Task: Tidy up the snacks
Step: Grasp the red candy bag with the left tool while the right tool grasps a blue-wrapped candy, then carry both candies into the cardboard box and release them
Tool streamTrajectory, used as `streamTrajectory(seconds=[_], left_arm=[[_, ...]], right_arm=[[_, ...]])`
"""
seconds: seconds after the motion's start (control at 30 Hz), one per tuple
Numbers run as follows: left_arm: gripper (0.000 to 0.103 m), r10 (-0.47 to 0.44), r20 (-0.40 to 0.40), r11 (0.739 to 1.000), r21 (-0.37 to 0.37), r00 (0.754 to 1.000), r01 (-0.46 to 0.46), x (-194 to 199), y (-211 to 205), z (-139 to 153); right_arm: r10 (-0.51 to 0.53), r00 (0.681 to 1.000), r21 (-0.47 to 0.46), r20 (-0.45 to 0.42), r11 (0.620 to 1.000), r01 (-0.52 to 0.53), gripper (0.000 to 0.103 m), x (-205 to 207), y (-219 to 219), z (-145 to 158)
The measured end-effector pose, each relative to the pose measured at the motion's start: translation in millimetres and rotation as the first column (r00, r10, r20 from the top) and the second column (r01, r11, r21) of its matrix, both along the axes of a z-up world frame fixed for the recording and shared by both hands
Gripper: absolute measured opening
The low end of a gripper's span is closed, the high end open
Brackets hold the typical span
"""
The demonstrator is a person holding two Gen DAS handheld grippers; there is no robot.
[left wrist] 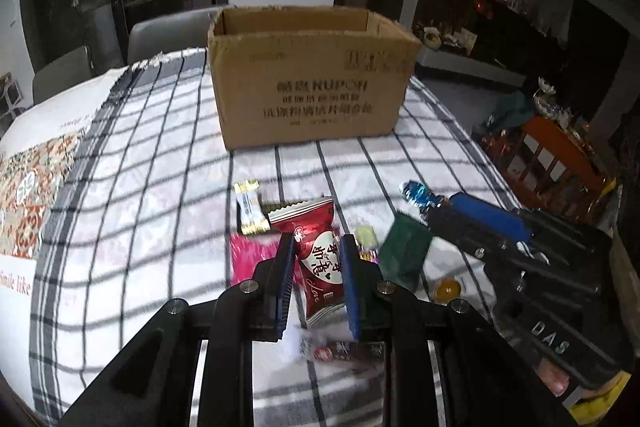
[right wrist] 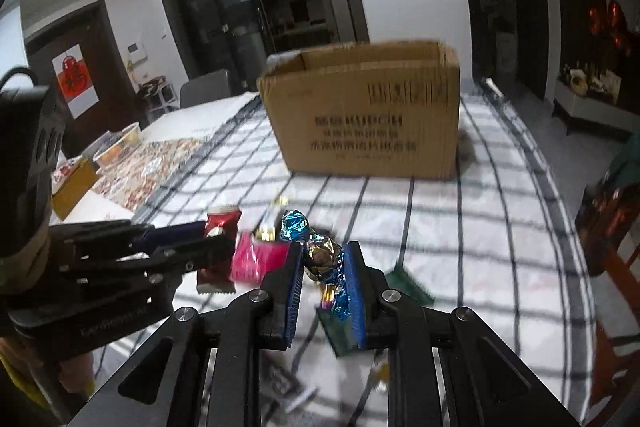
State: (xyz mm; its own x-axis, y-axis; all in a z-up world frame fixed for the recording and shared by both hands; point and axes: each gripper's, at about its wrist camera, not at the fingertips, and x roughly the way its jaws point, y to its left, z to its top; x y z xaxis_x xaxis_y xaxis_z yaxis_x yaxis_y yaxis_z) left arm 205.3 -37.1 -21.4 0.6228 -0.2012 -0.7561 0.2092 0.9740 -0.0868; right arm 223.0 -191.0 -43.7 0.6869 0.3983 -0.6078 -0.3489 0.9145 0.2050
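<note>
The left gripper point(left wrist: 318, 247) is clamped on a red snack packet point(left wrist: 316, 259) with a white heart panel and the word "Love"; both blue pads press its sides, and the packet stands upright just below the middle of the left wrist view. From the right wrist view the same packet point(right wrist: 218, 251) shows at centre left, held in the left gripper point(right wrist: 216, 243) above the tablecloth.

The right gripper point(right wrist: 324, 267) holds a foil-wrapped candy point(right wrist: 320, 251), blue and gold, pinched between its 2 blue pads at lower centre. In the left wrist view that candy point(left wrist: 420, 195) shows at middle right, at the tip of the right gripper point(left wrist: 434, 207).

Loose snacks lie on the checked tablecloth point(left wrist: 160, 187) around the held packet: a gold-and-white packet point(left wrist: 250, 207) just upper left of it, a pink packet point(left wrist: 250, 259) at its left, a dark green packet point(left wrist: 404, 251) at its right, a small pale yellow candy point(left wrist: 366, 239) between the red and green packets, and an orange round candy point(left wrist: 448, 289) lower right. Several are motion-blurred.

An open cardboard box point(left wrist: 312, 83) with printed lettering stands on the cloth in the upper centre, well apart from the snacks. Its inside cannot be seen.
</note>
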Motion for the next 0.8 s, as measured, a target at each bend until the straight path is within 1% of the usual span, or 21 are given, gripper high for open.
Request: streamTrajectory(seconds=[0.1,0.27,0.43,0.63,0.73,0.8], left_arm=[[0.023,-0.007,0.028,1.0,-0.005,1.0,0.008,9.5,4.3,13.3],[0.023,-0.025,0.094,1.0,0.01,0.995,0.024,29.3,8.5,41.7],[0.023,-0.039,0.137,0.999,0.025,0.99,0.036,52.8,11.2,66.4],[0.023,-0.067,0.201,0.997,0.044,0.977,0.059,92.0,9.1,95.4],[0.023,-0.08,0.211,0.997,0.022,0.974,0.077,114.4,9.0,101.7],[0.023,-0.085,0.213,0.996,0.023,0.973,0.082,130.1,7.8,102.9]], right_arm=[[-0.008,1.0,-0.002,0.028,1.0,0.008,0.022,12.9,2.7,15.2],[-0.014,0.997,-0.009,0.078,1.0,0.014,0.022,35.6,8.3,42.6],[-0.021,0.992,-0.031,0.122,0.999,0.025,0.022,65.2,13.7,68.5],[-0.034,0.989,-0.065,0.144,0.997,0.044,0.022,105.0,13.2,90.1],[-0.037,0.989,-0.074,0.144,0.996,0.048,0.022,125.1,11.9,96.0],[-0.033,0.99,-0.083,0.139,0.996,0.045,0.022,140.4,13.1,98.2]])
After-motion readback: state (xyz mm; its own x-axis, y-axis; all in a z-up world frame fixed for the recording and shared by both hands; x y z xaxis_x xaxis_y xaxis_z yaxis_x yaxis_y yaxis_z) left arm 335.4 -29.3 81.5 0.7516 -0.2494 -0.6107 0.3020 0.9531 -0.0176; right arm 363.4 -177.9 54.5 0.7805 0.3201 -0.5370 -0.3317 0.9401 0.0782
